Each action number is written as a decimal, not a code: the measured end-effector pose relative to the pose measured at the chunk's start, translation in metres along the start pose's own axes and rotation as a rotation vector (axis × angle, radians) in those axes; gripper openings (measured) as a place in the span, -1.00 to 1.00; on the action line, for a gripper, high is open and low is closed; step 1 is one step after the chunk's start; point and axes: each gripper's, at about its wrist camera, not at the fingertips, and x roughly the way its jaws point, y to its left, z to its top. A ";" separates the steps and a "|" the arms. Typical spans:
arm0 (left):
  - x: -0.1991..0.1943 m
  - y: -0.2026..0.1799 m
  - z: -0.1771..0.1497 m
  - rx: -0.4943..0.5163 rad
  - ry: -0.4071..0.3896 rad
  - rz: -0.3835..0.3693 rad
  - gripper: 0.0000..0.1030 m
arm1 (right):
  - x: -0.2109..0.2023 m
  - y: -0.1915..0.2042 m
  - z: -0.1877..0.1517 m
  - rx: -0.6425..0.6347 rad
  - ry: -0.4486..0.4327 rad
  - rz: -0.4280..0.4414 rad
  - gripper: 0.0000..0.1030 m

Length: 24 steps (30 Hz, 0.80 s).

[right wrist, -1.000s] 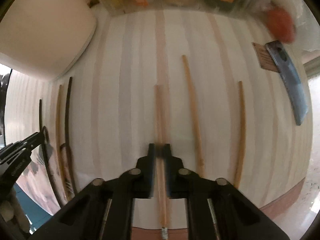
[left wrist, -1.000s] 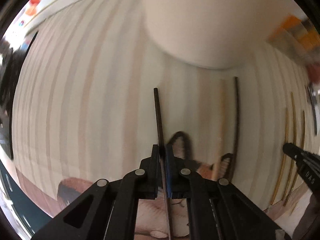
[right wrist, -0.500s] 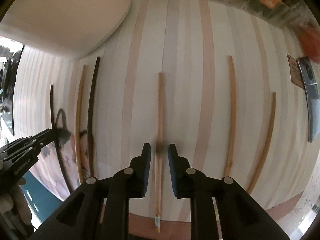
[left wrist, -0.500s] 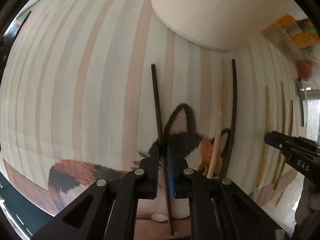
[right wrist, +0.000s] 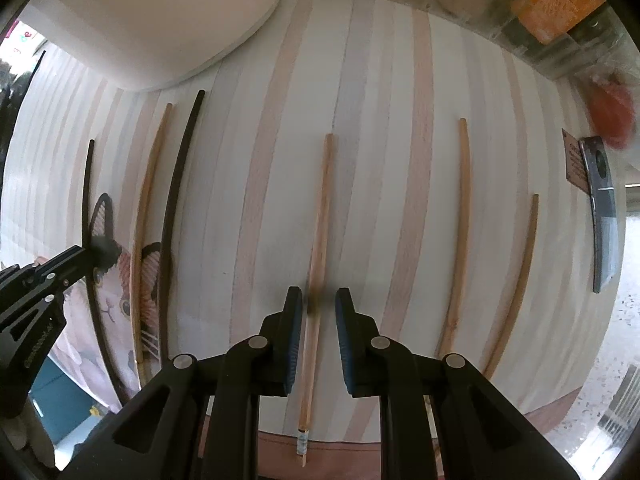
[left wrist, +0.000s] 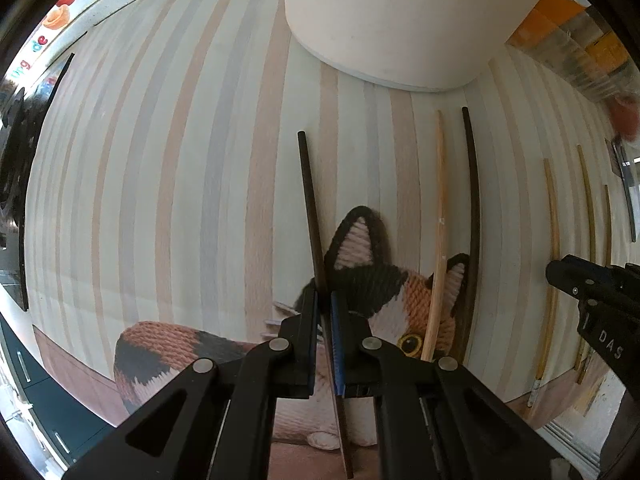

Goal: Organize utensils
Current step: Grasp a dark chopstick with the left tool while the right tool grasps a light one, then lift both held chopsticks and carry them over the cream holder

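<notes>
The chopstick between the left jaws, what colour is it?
Dark brown, nearly black chopstick; clearest in the left wrist view.

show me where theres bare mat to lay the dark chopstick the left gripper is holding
Widest bare patch: the striped mat to the left of the held dark chopstick, below the white container. Another gap lies between the dark chopstick on the mat and the wooden chopstick under the open right gripper. It is crowded by the cat picture.

Bright even daylight, soft shadows; strong fisheye bending and black corners; red object [right wrist: 612, 114] at right edge motion-blurred, centre sharp in both views.
</notes>
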 end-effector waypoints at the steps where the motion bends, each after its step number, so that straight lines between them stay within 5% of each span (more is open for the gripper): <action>1: 0.001 0.003 -0.011 0.002 -0.001 0.001 -0.93 | 0.009 -0.003 -0.004 -0.004 -0.007 -0.007 -0.65; 6: 0.003 -0.017 -0.022 0.075 -0.049 0.038 -0.94 | 0.012 -0.002 -0.016 0.020 -0.046 -0.017 -0.86; 24: 0.010 -0.026 -0.007 0.111 -0.019 0.045 -0.94 | 0.019 -0.002 0.002 0.002 0.008 -0.015 -0.82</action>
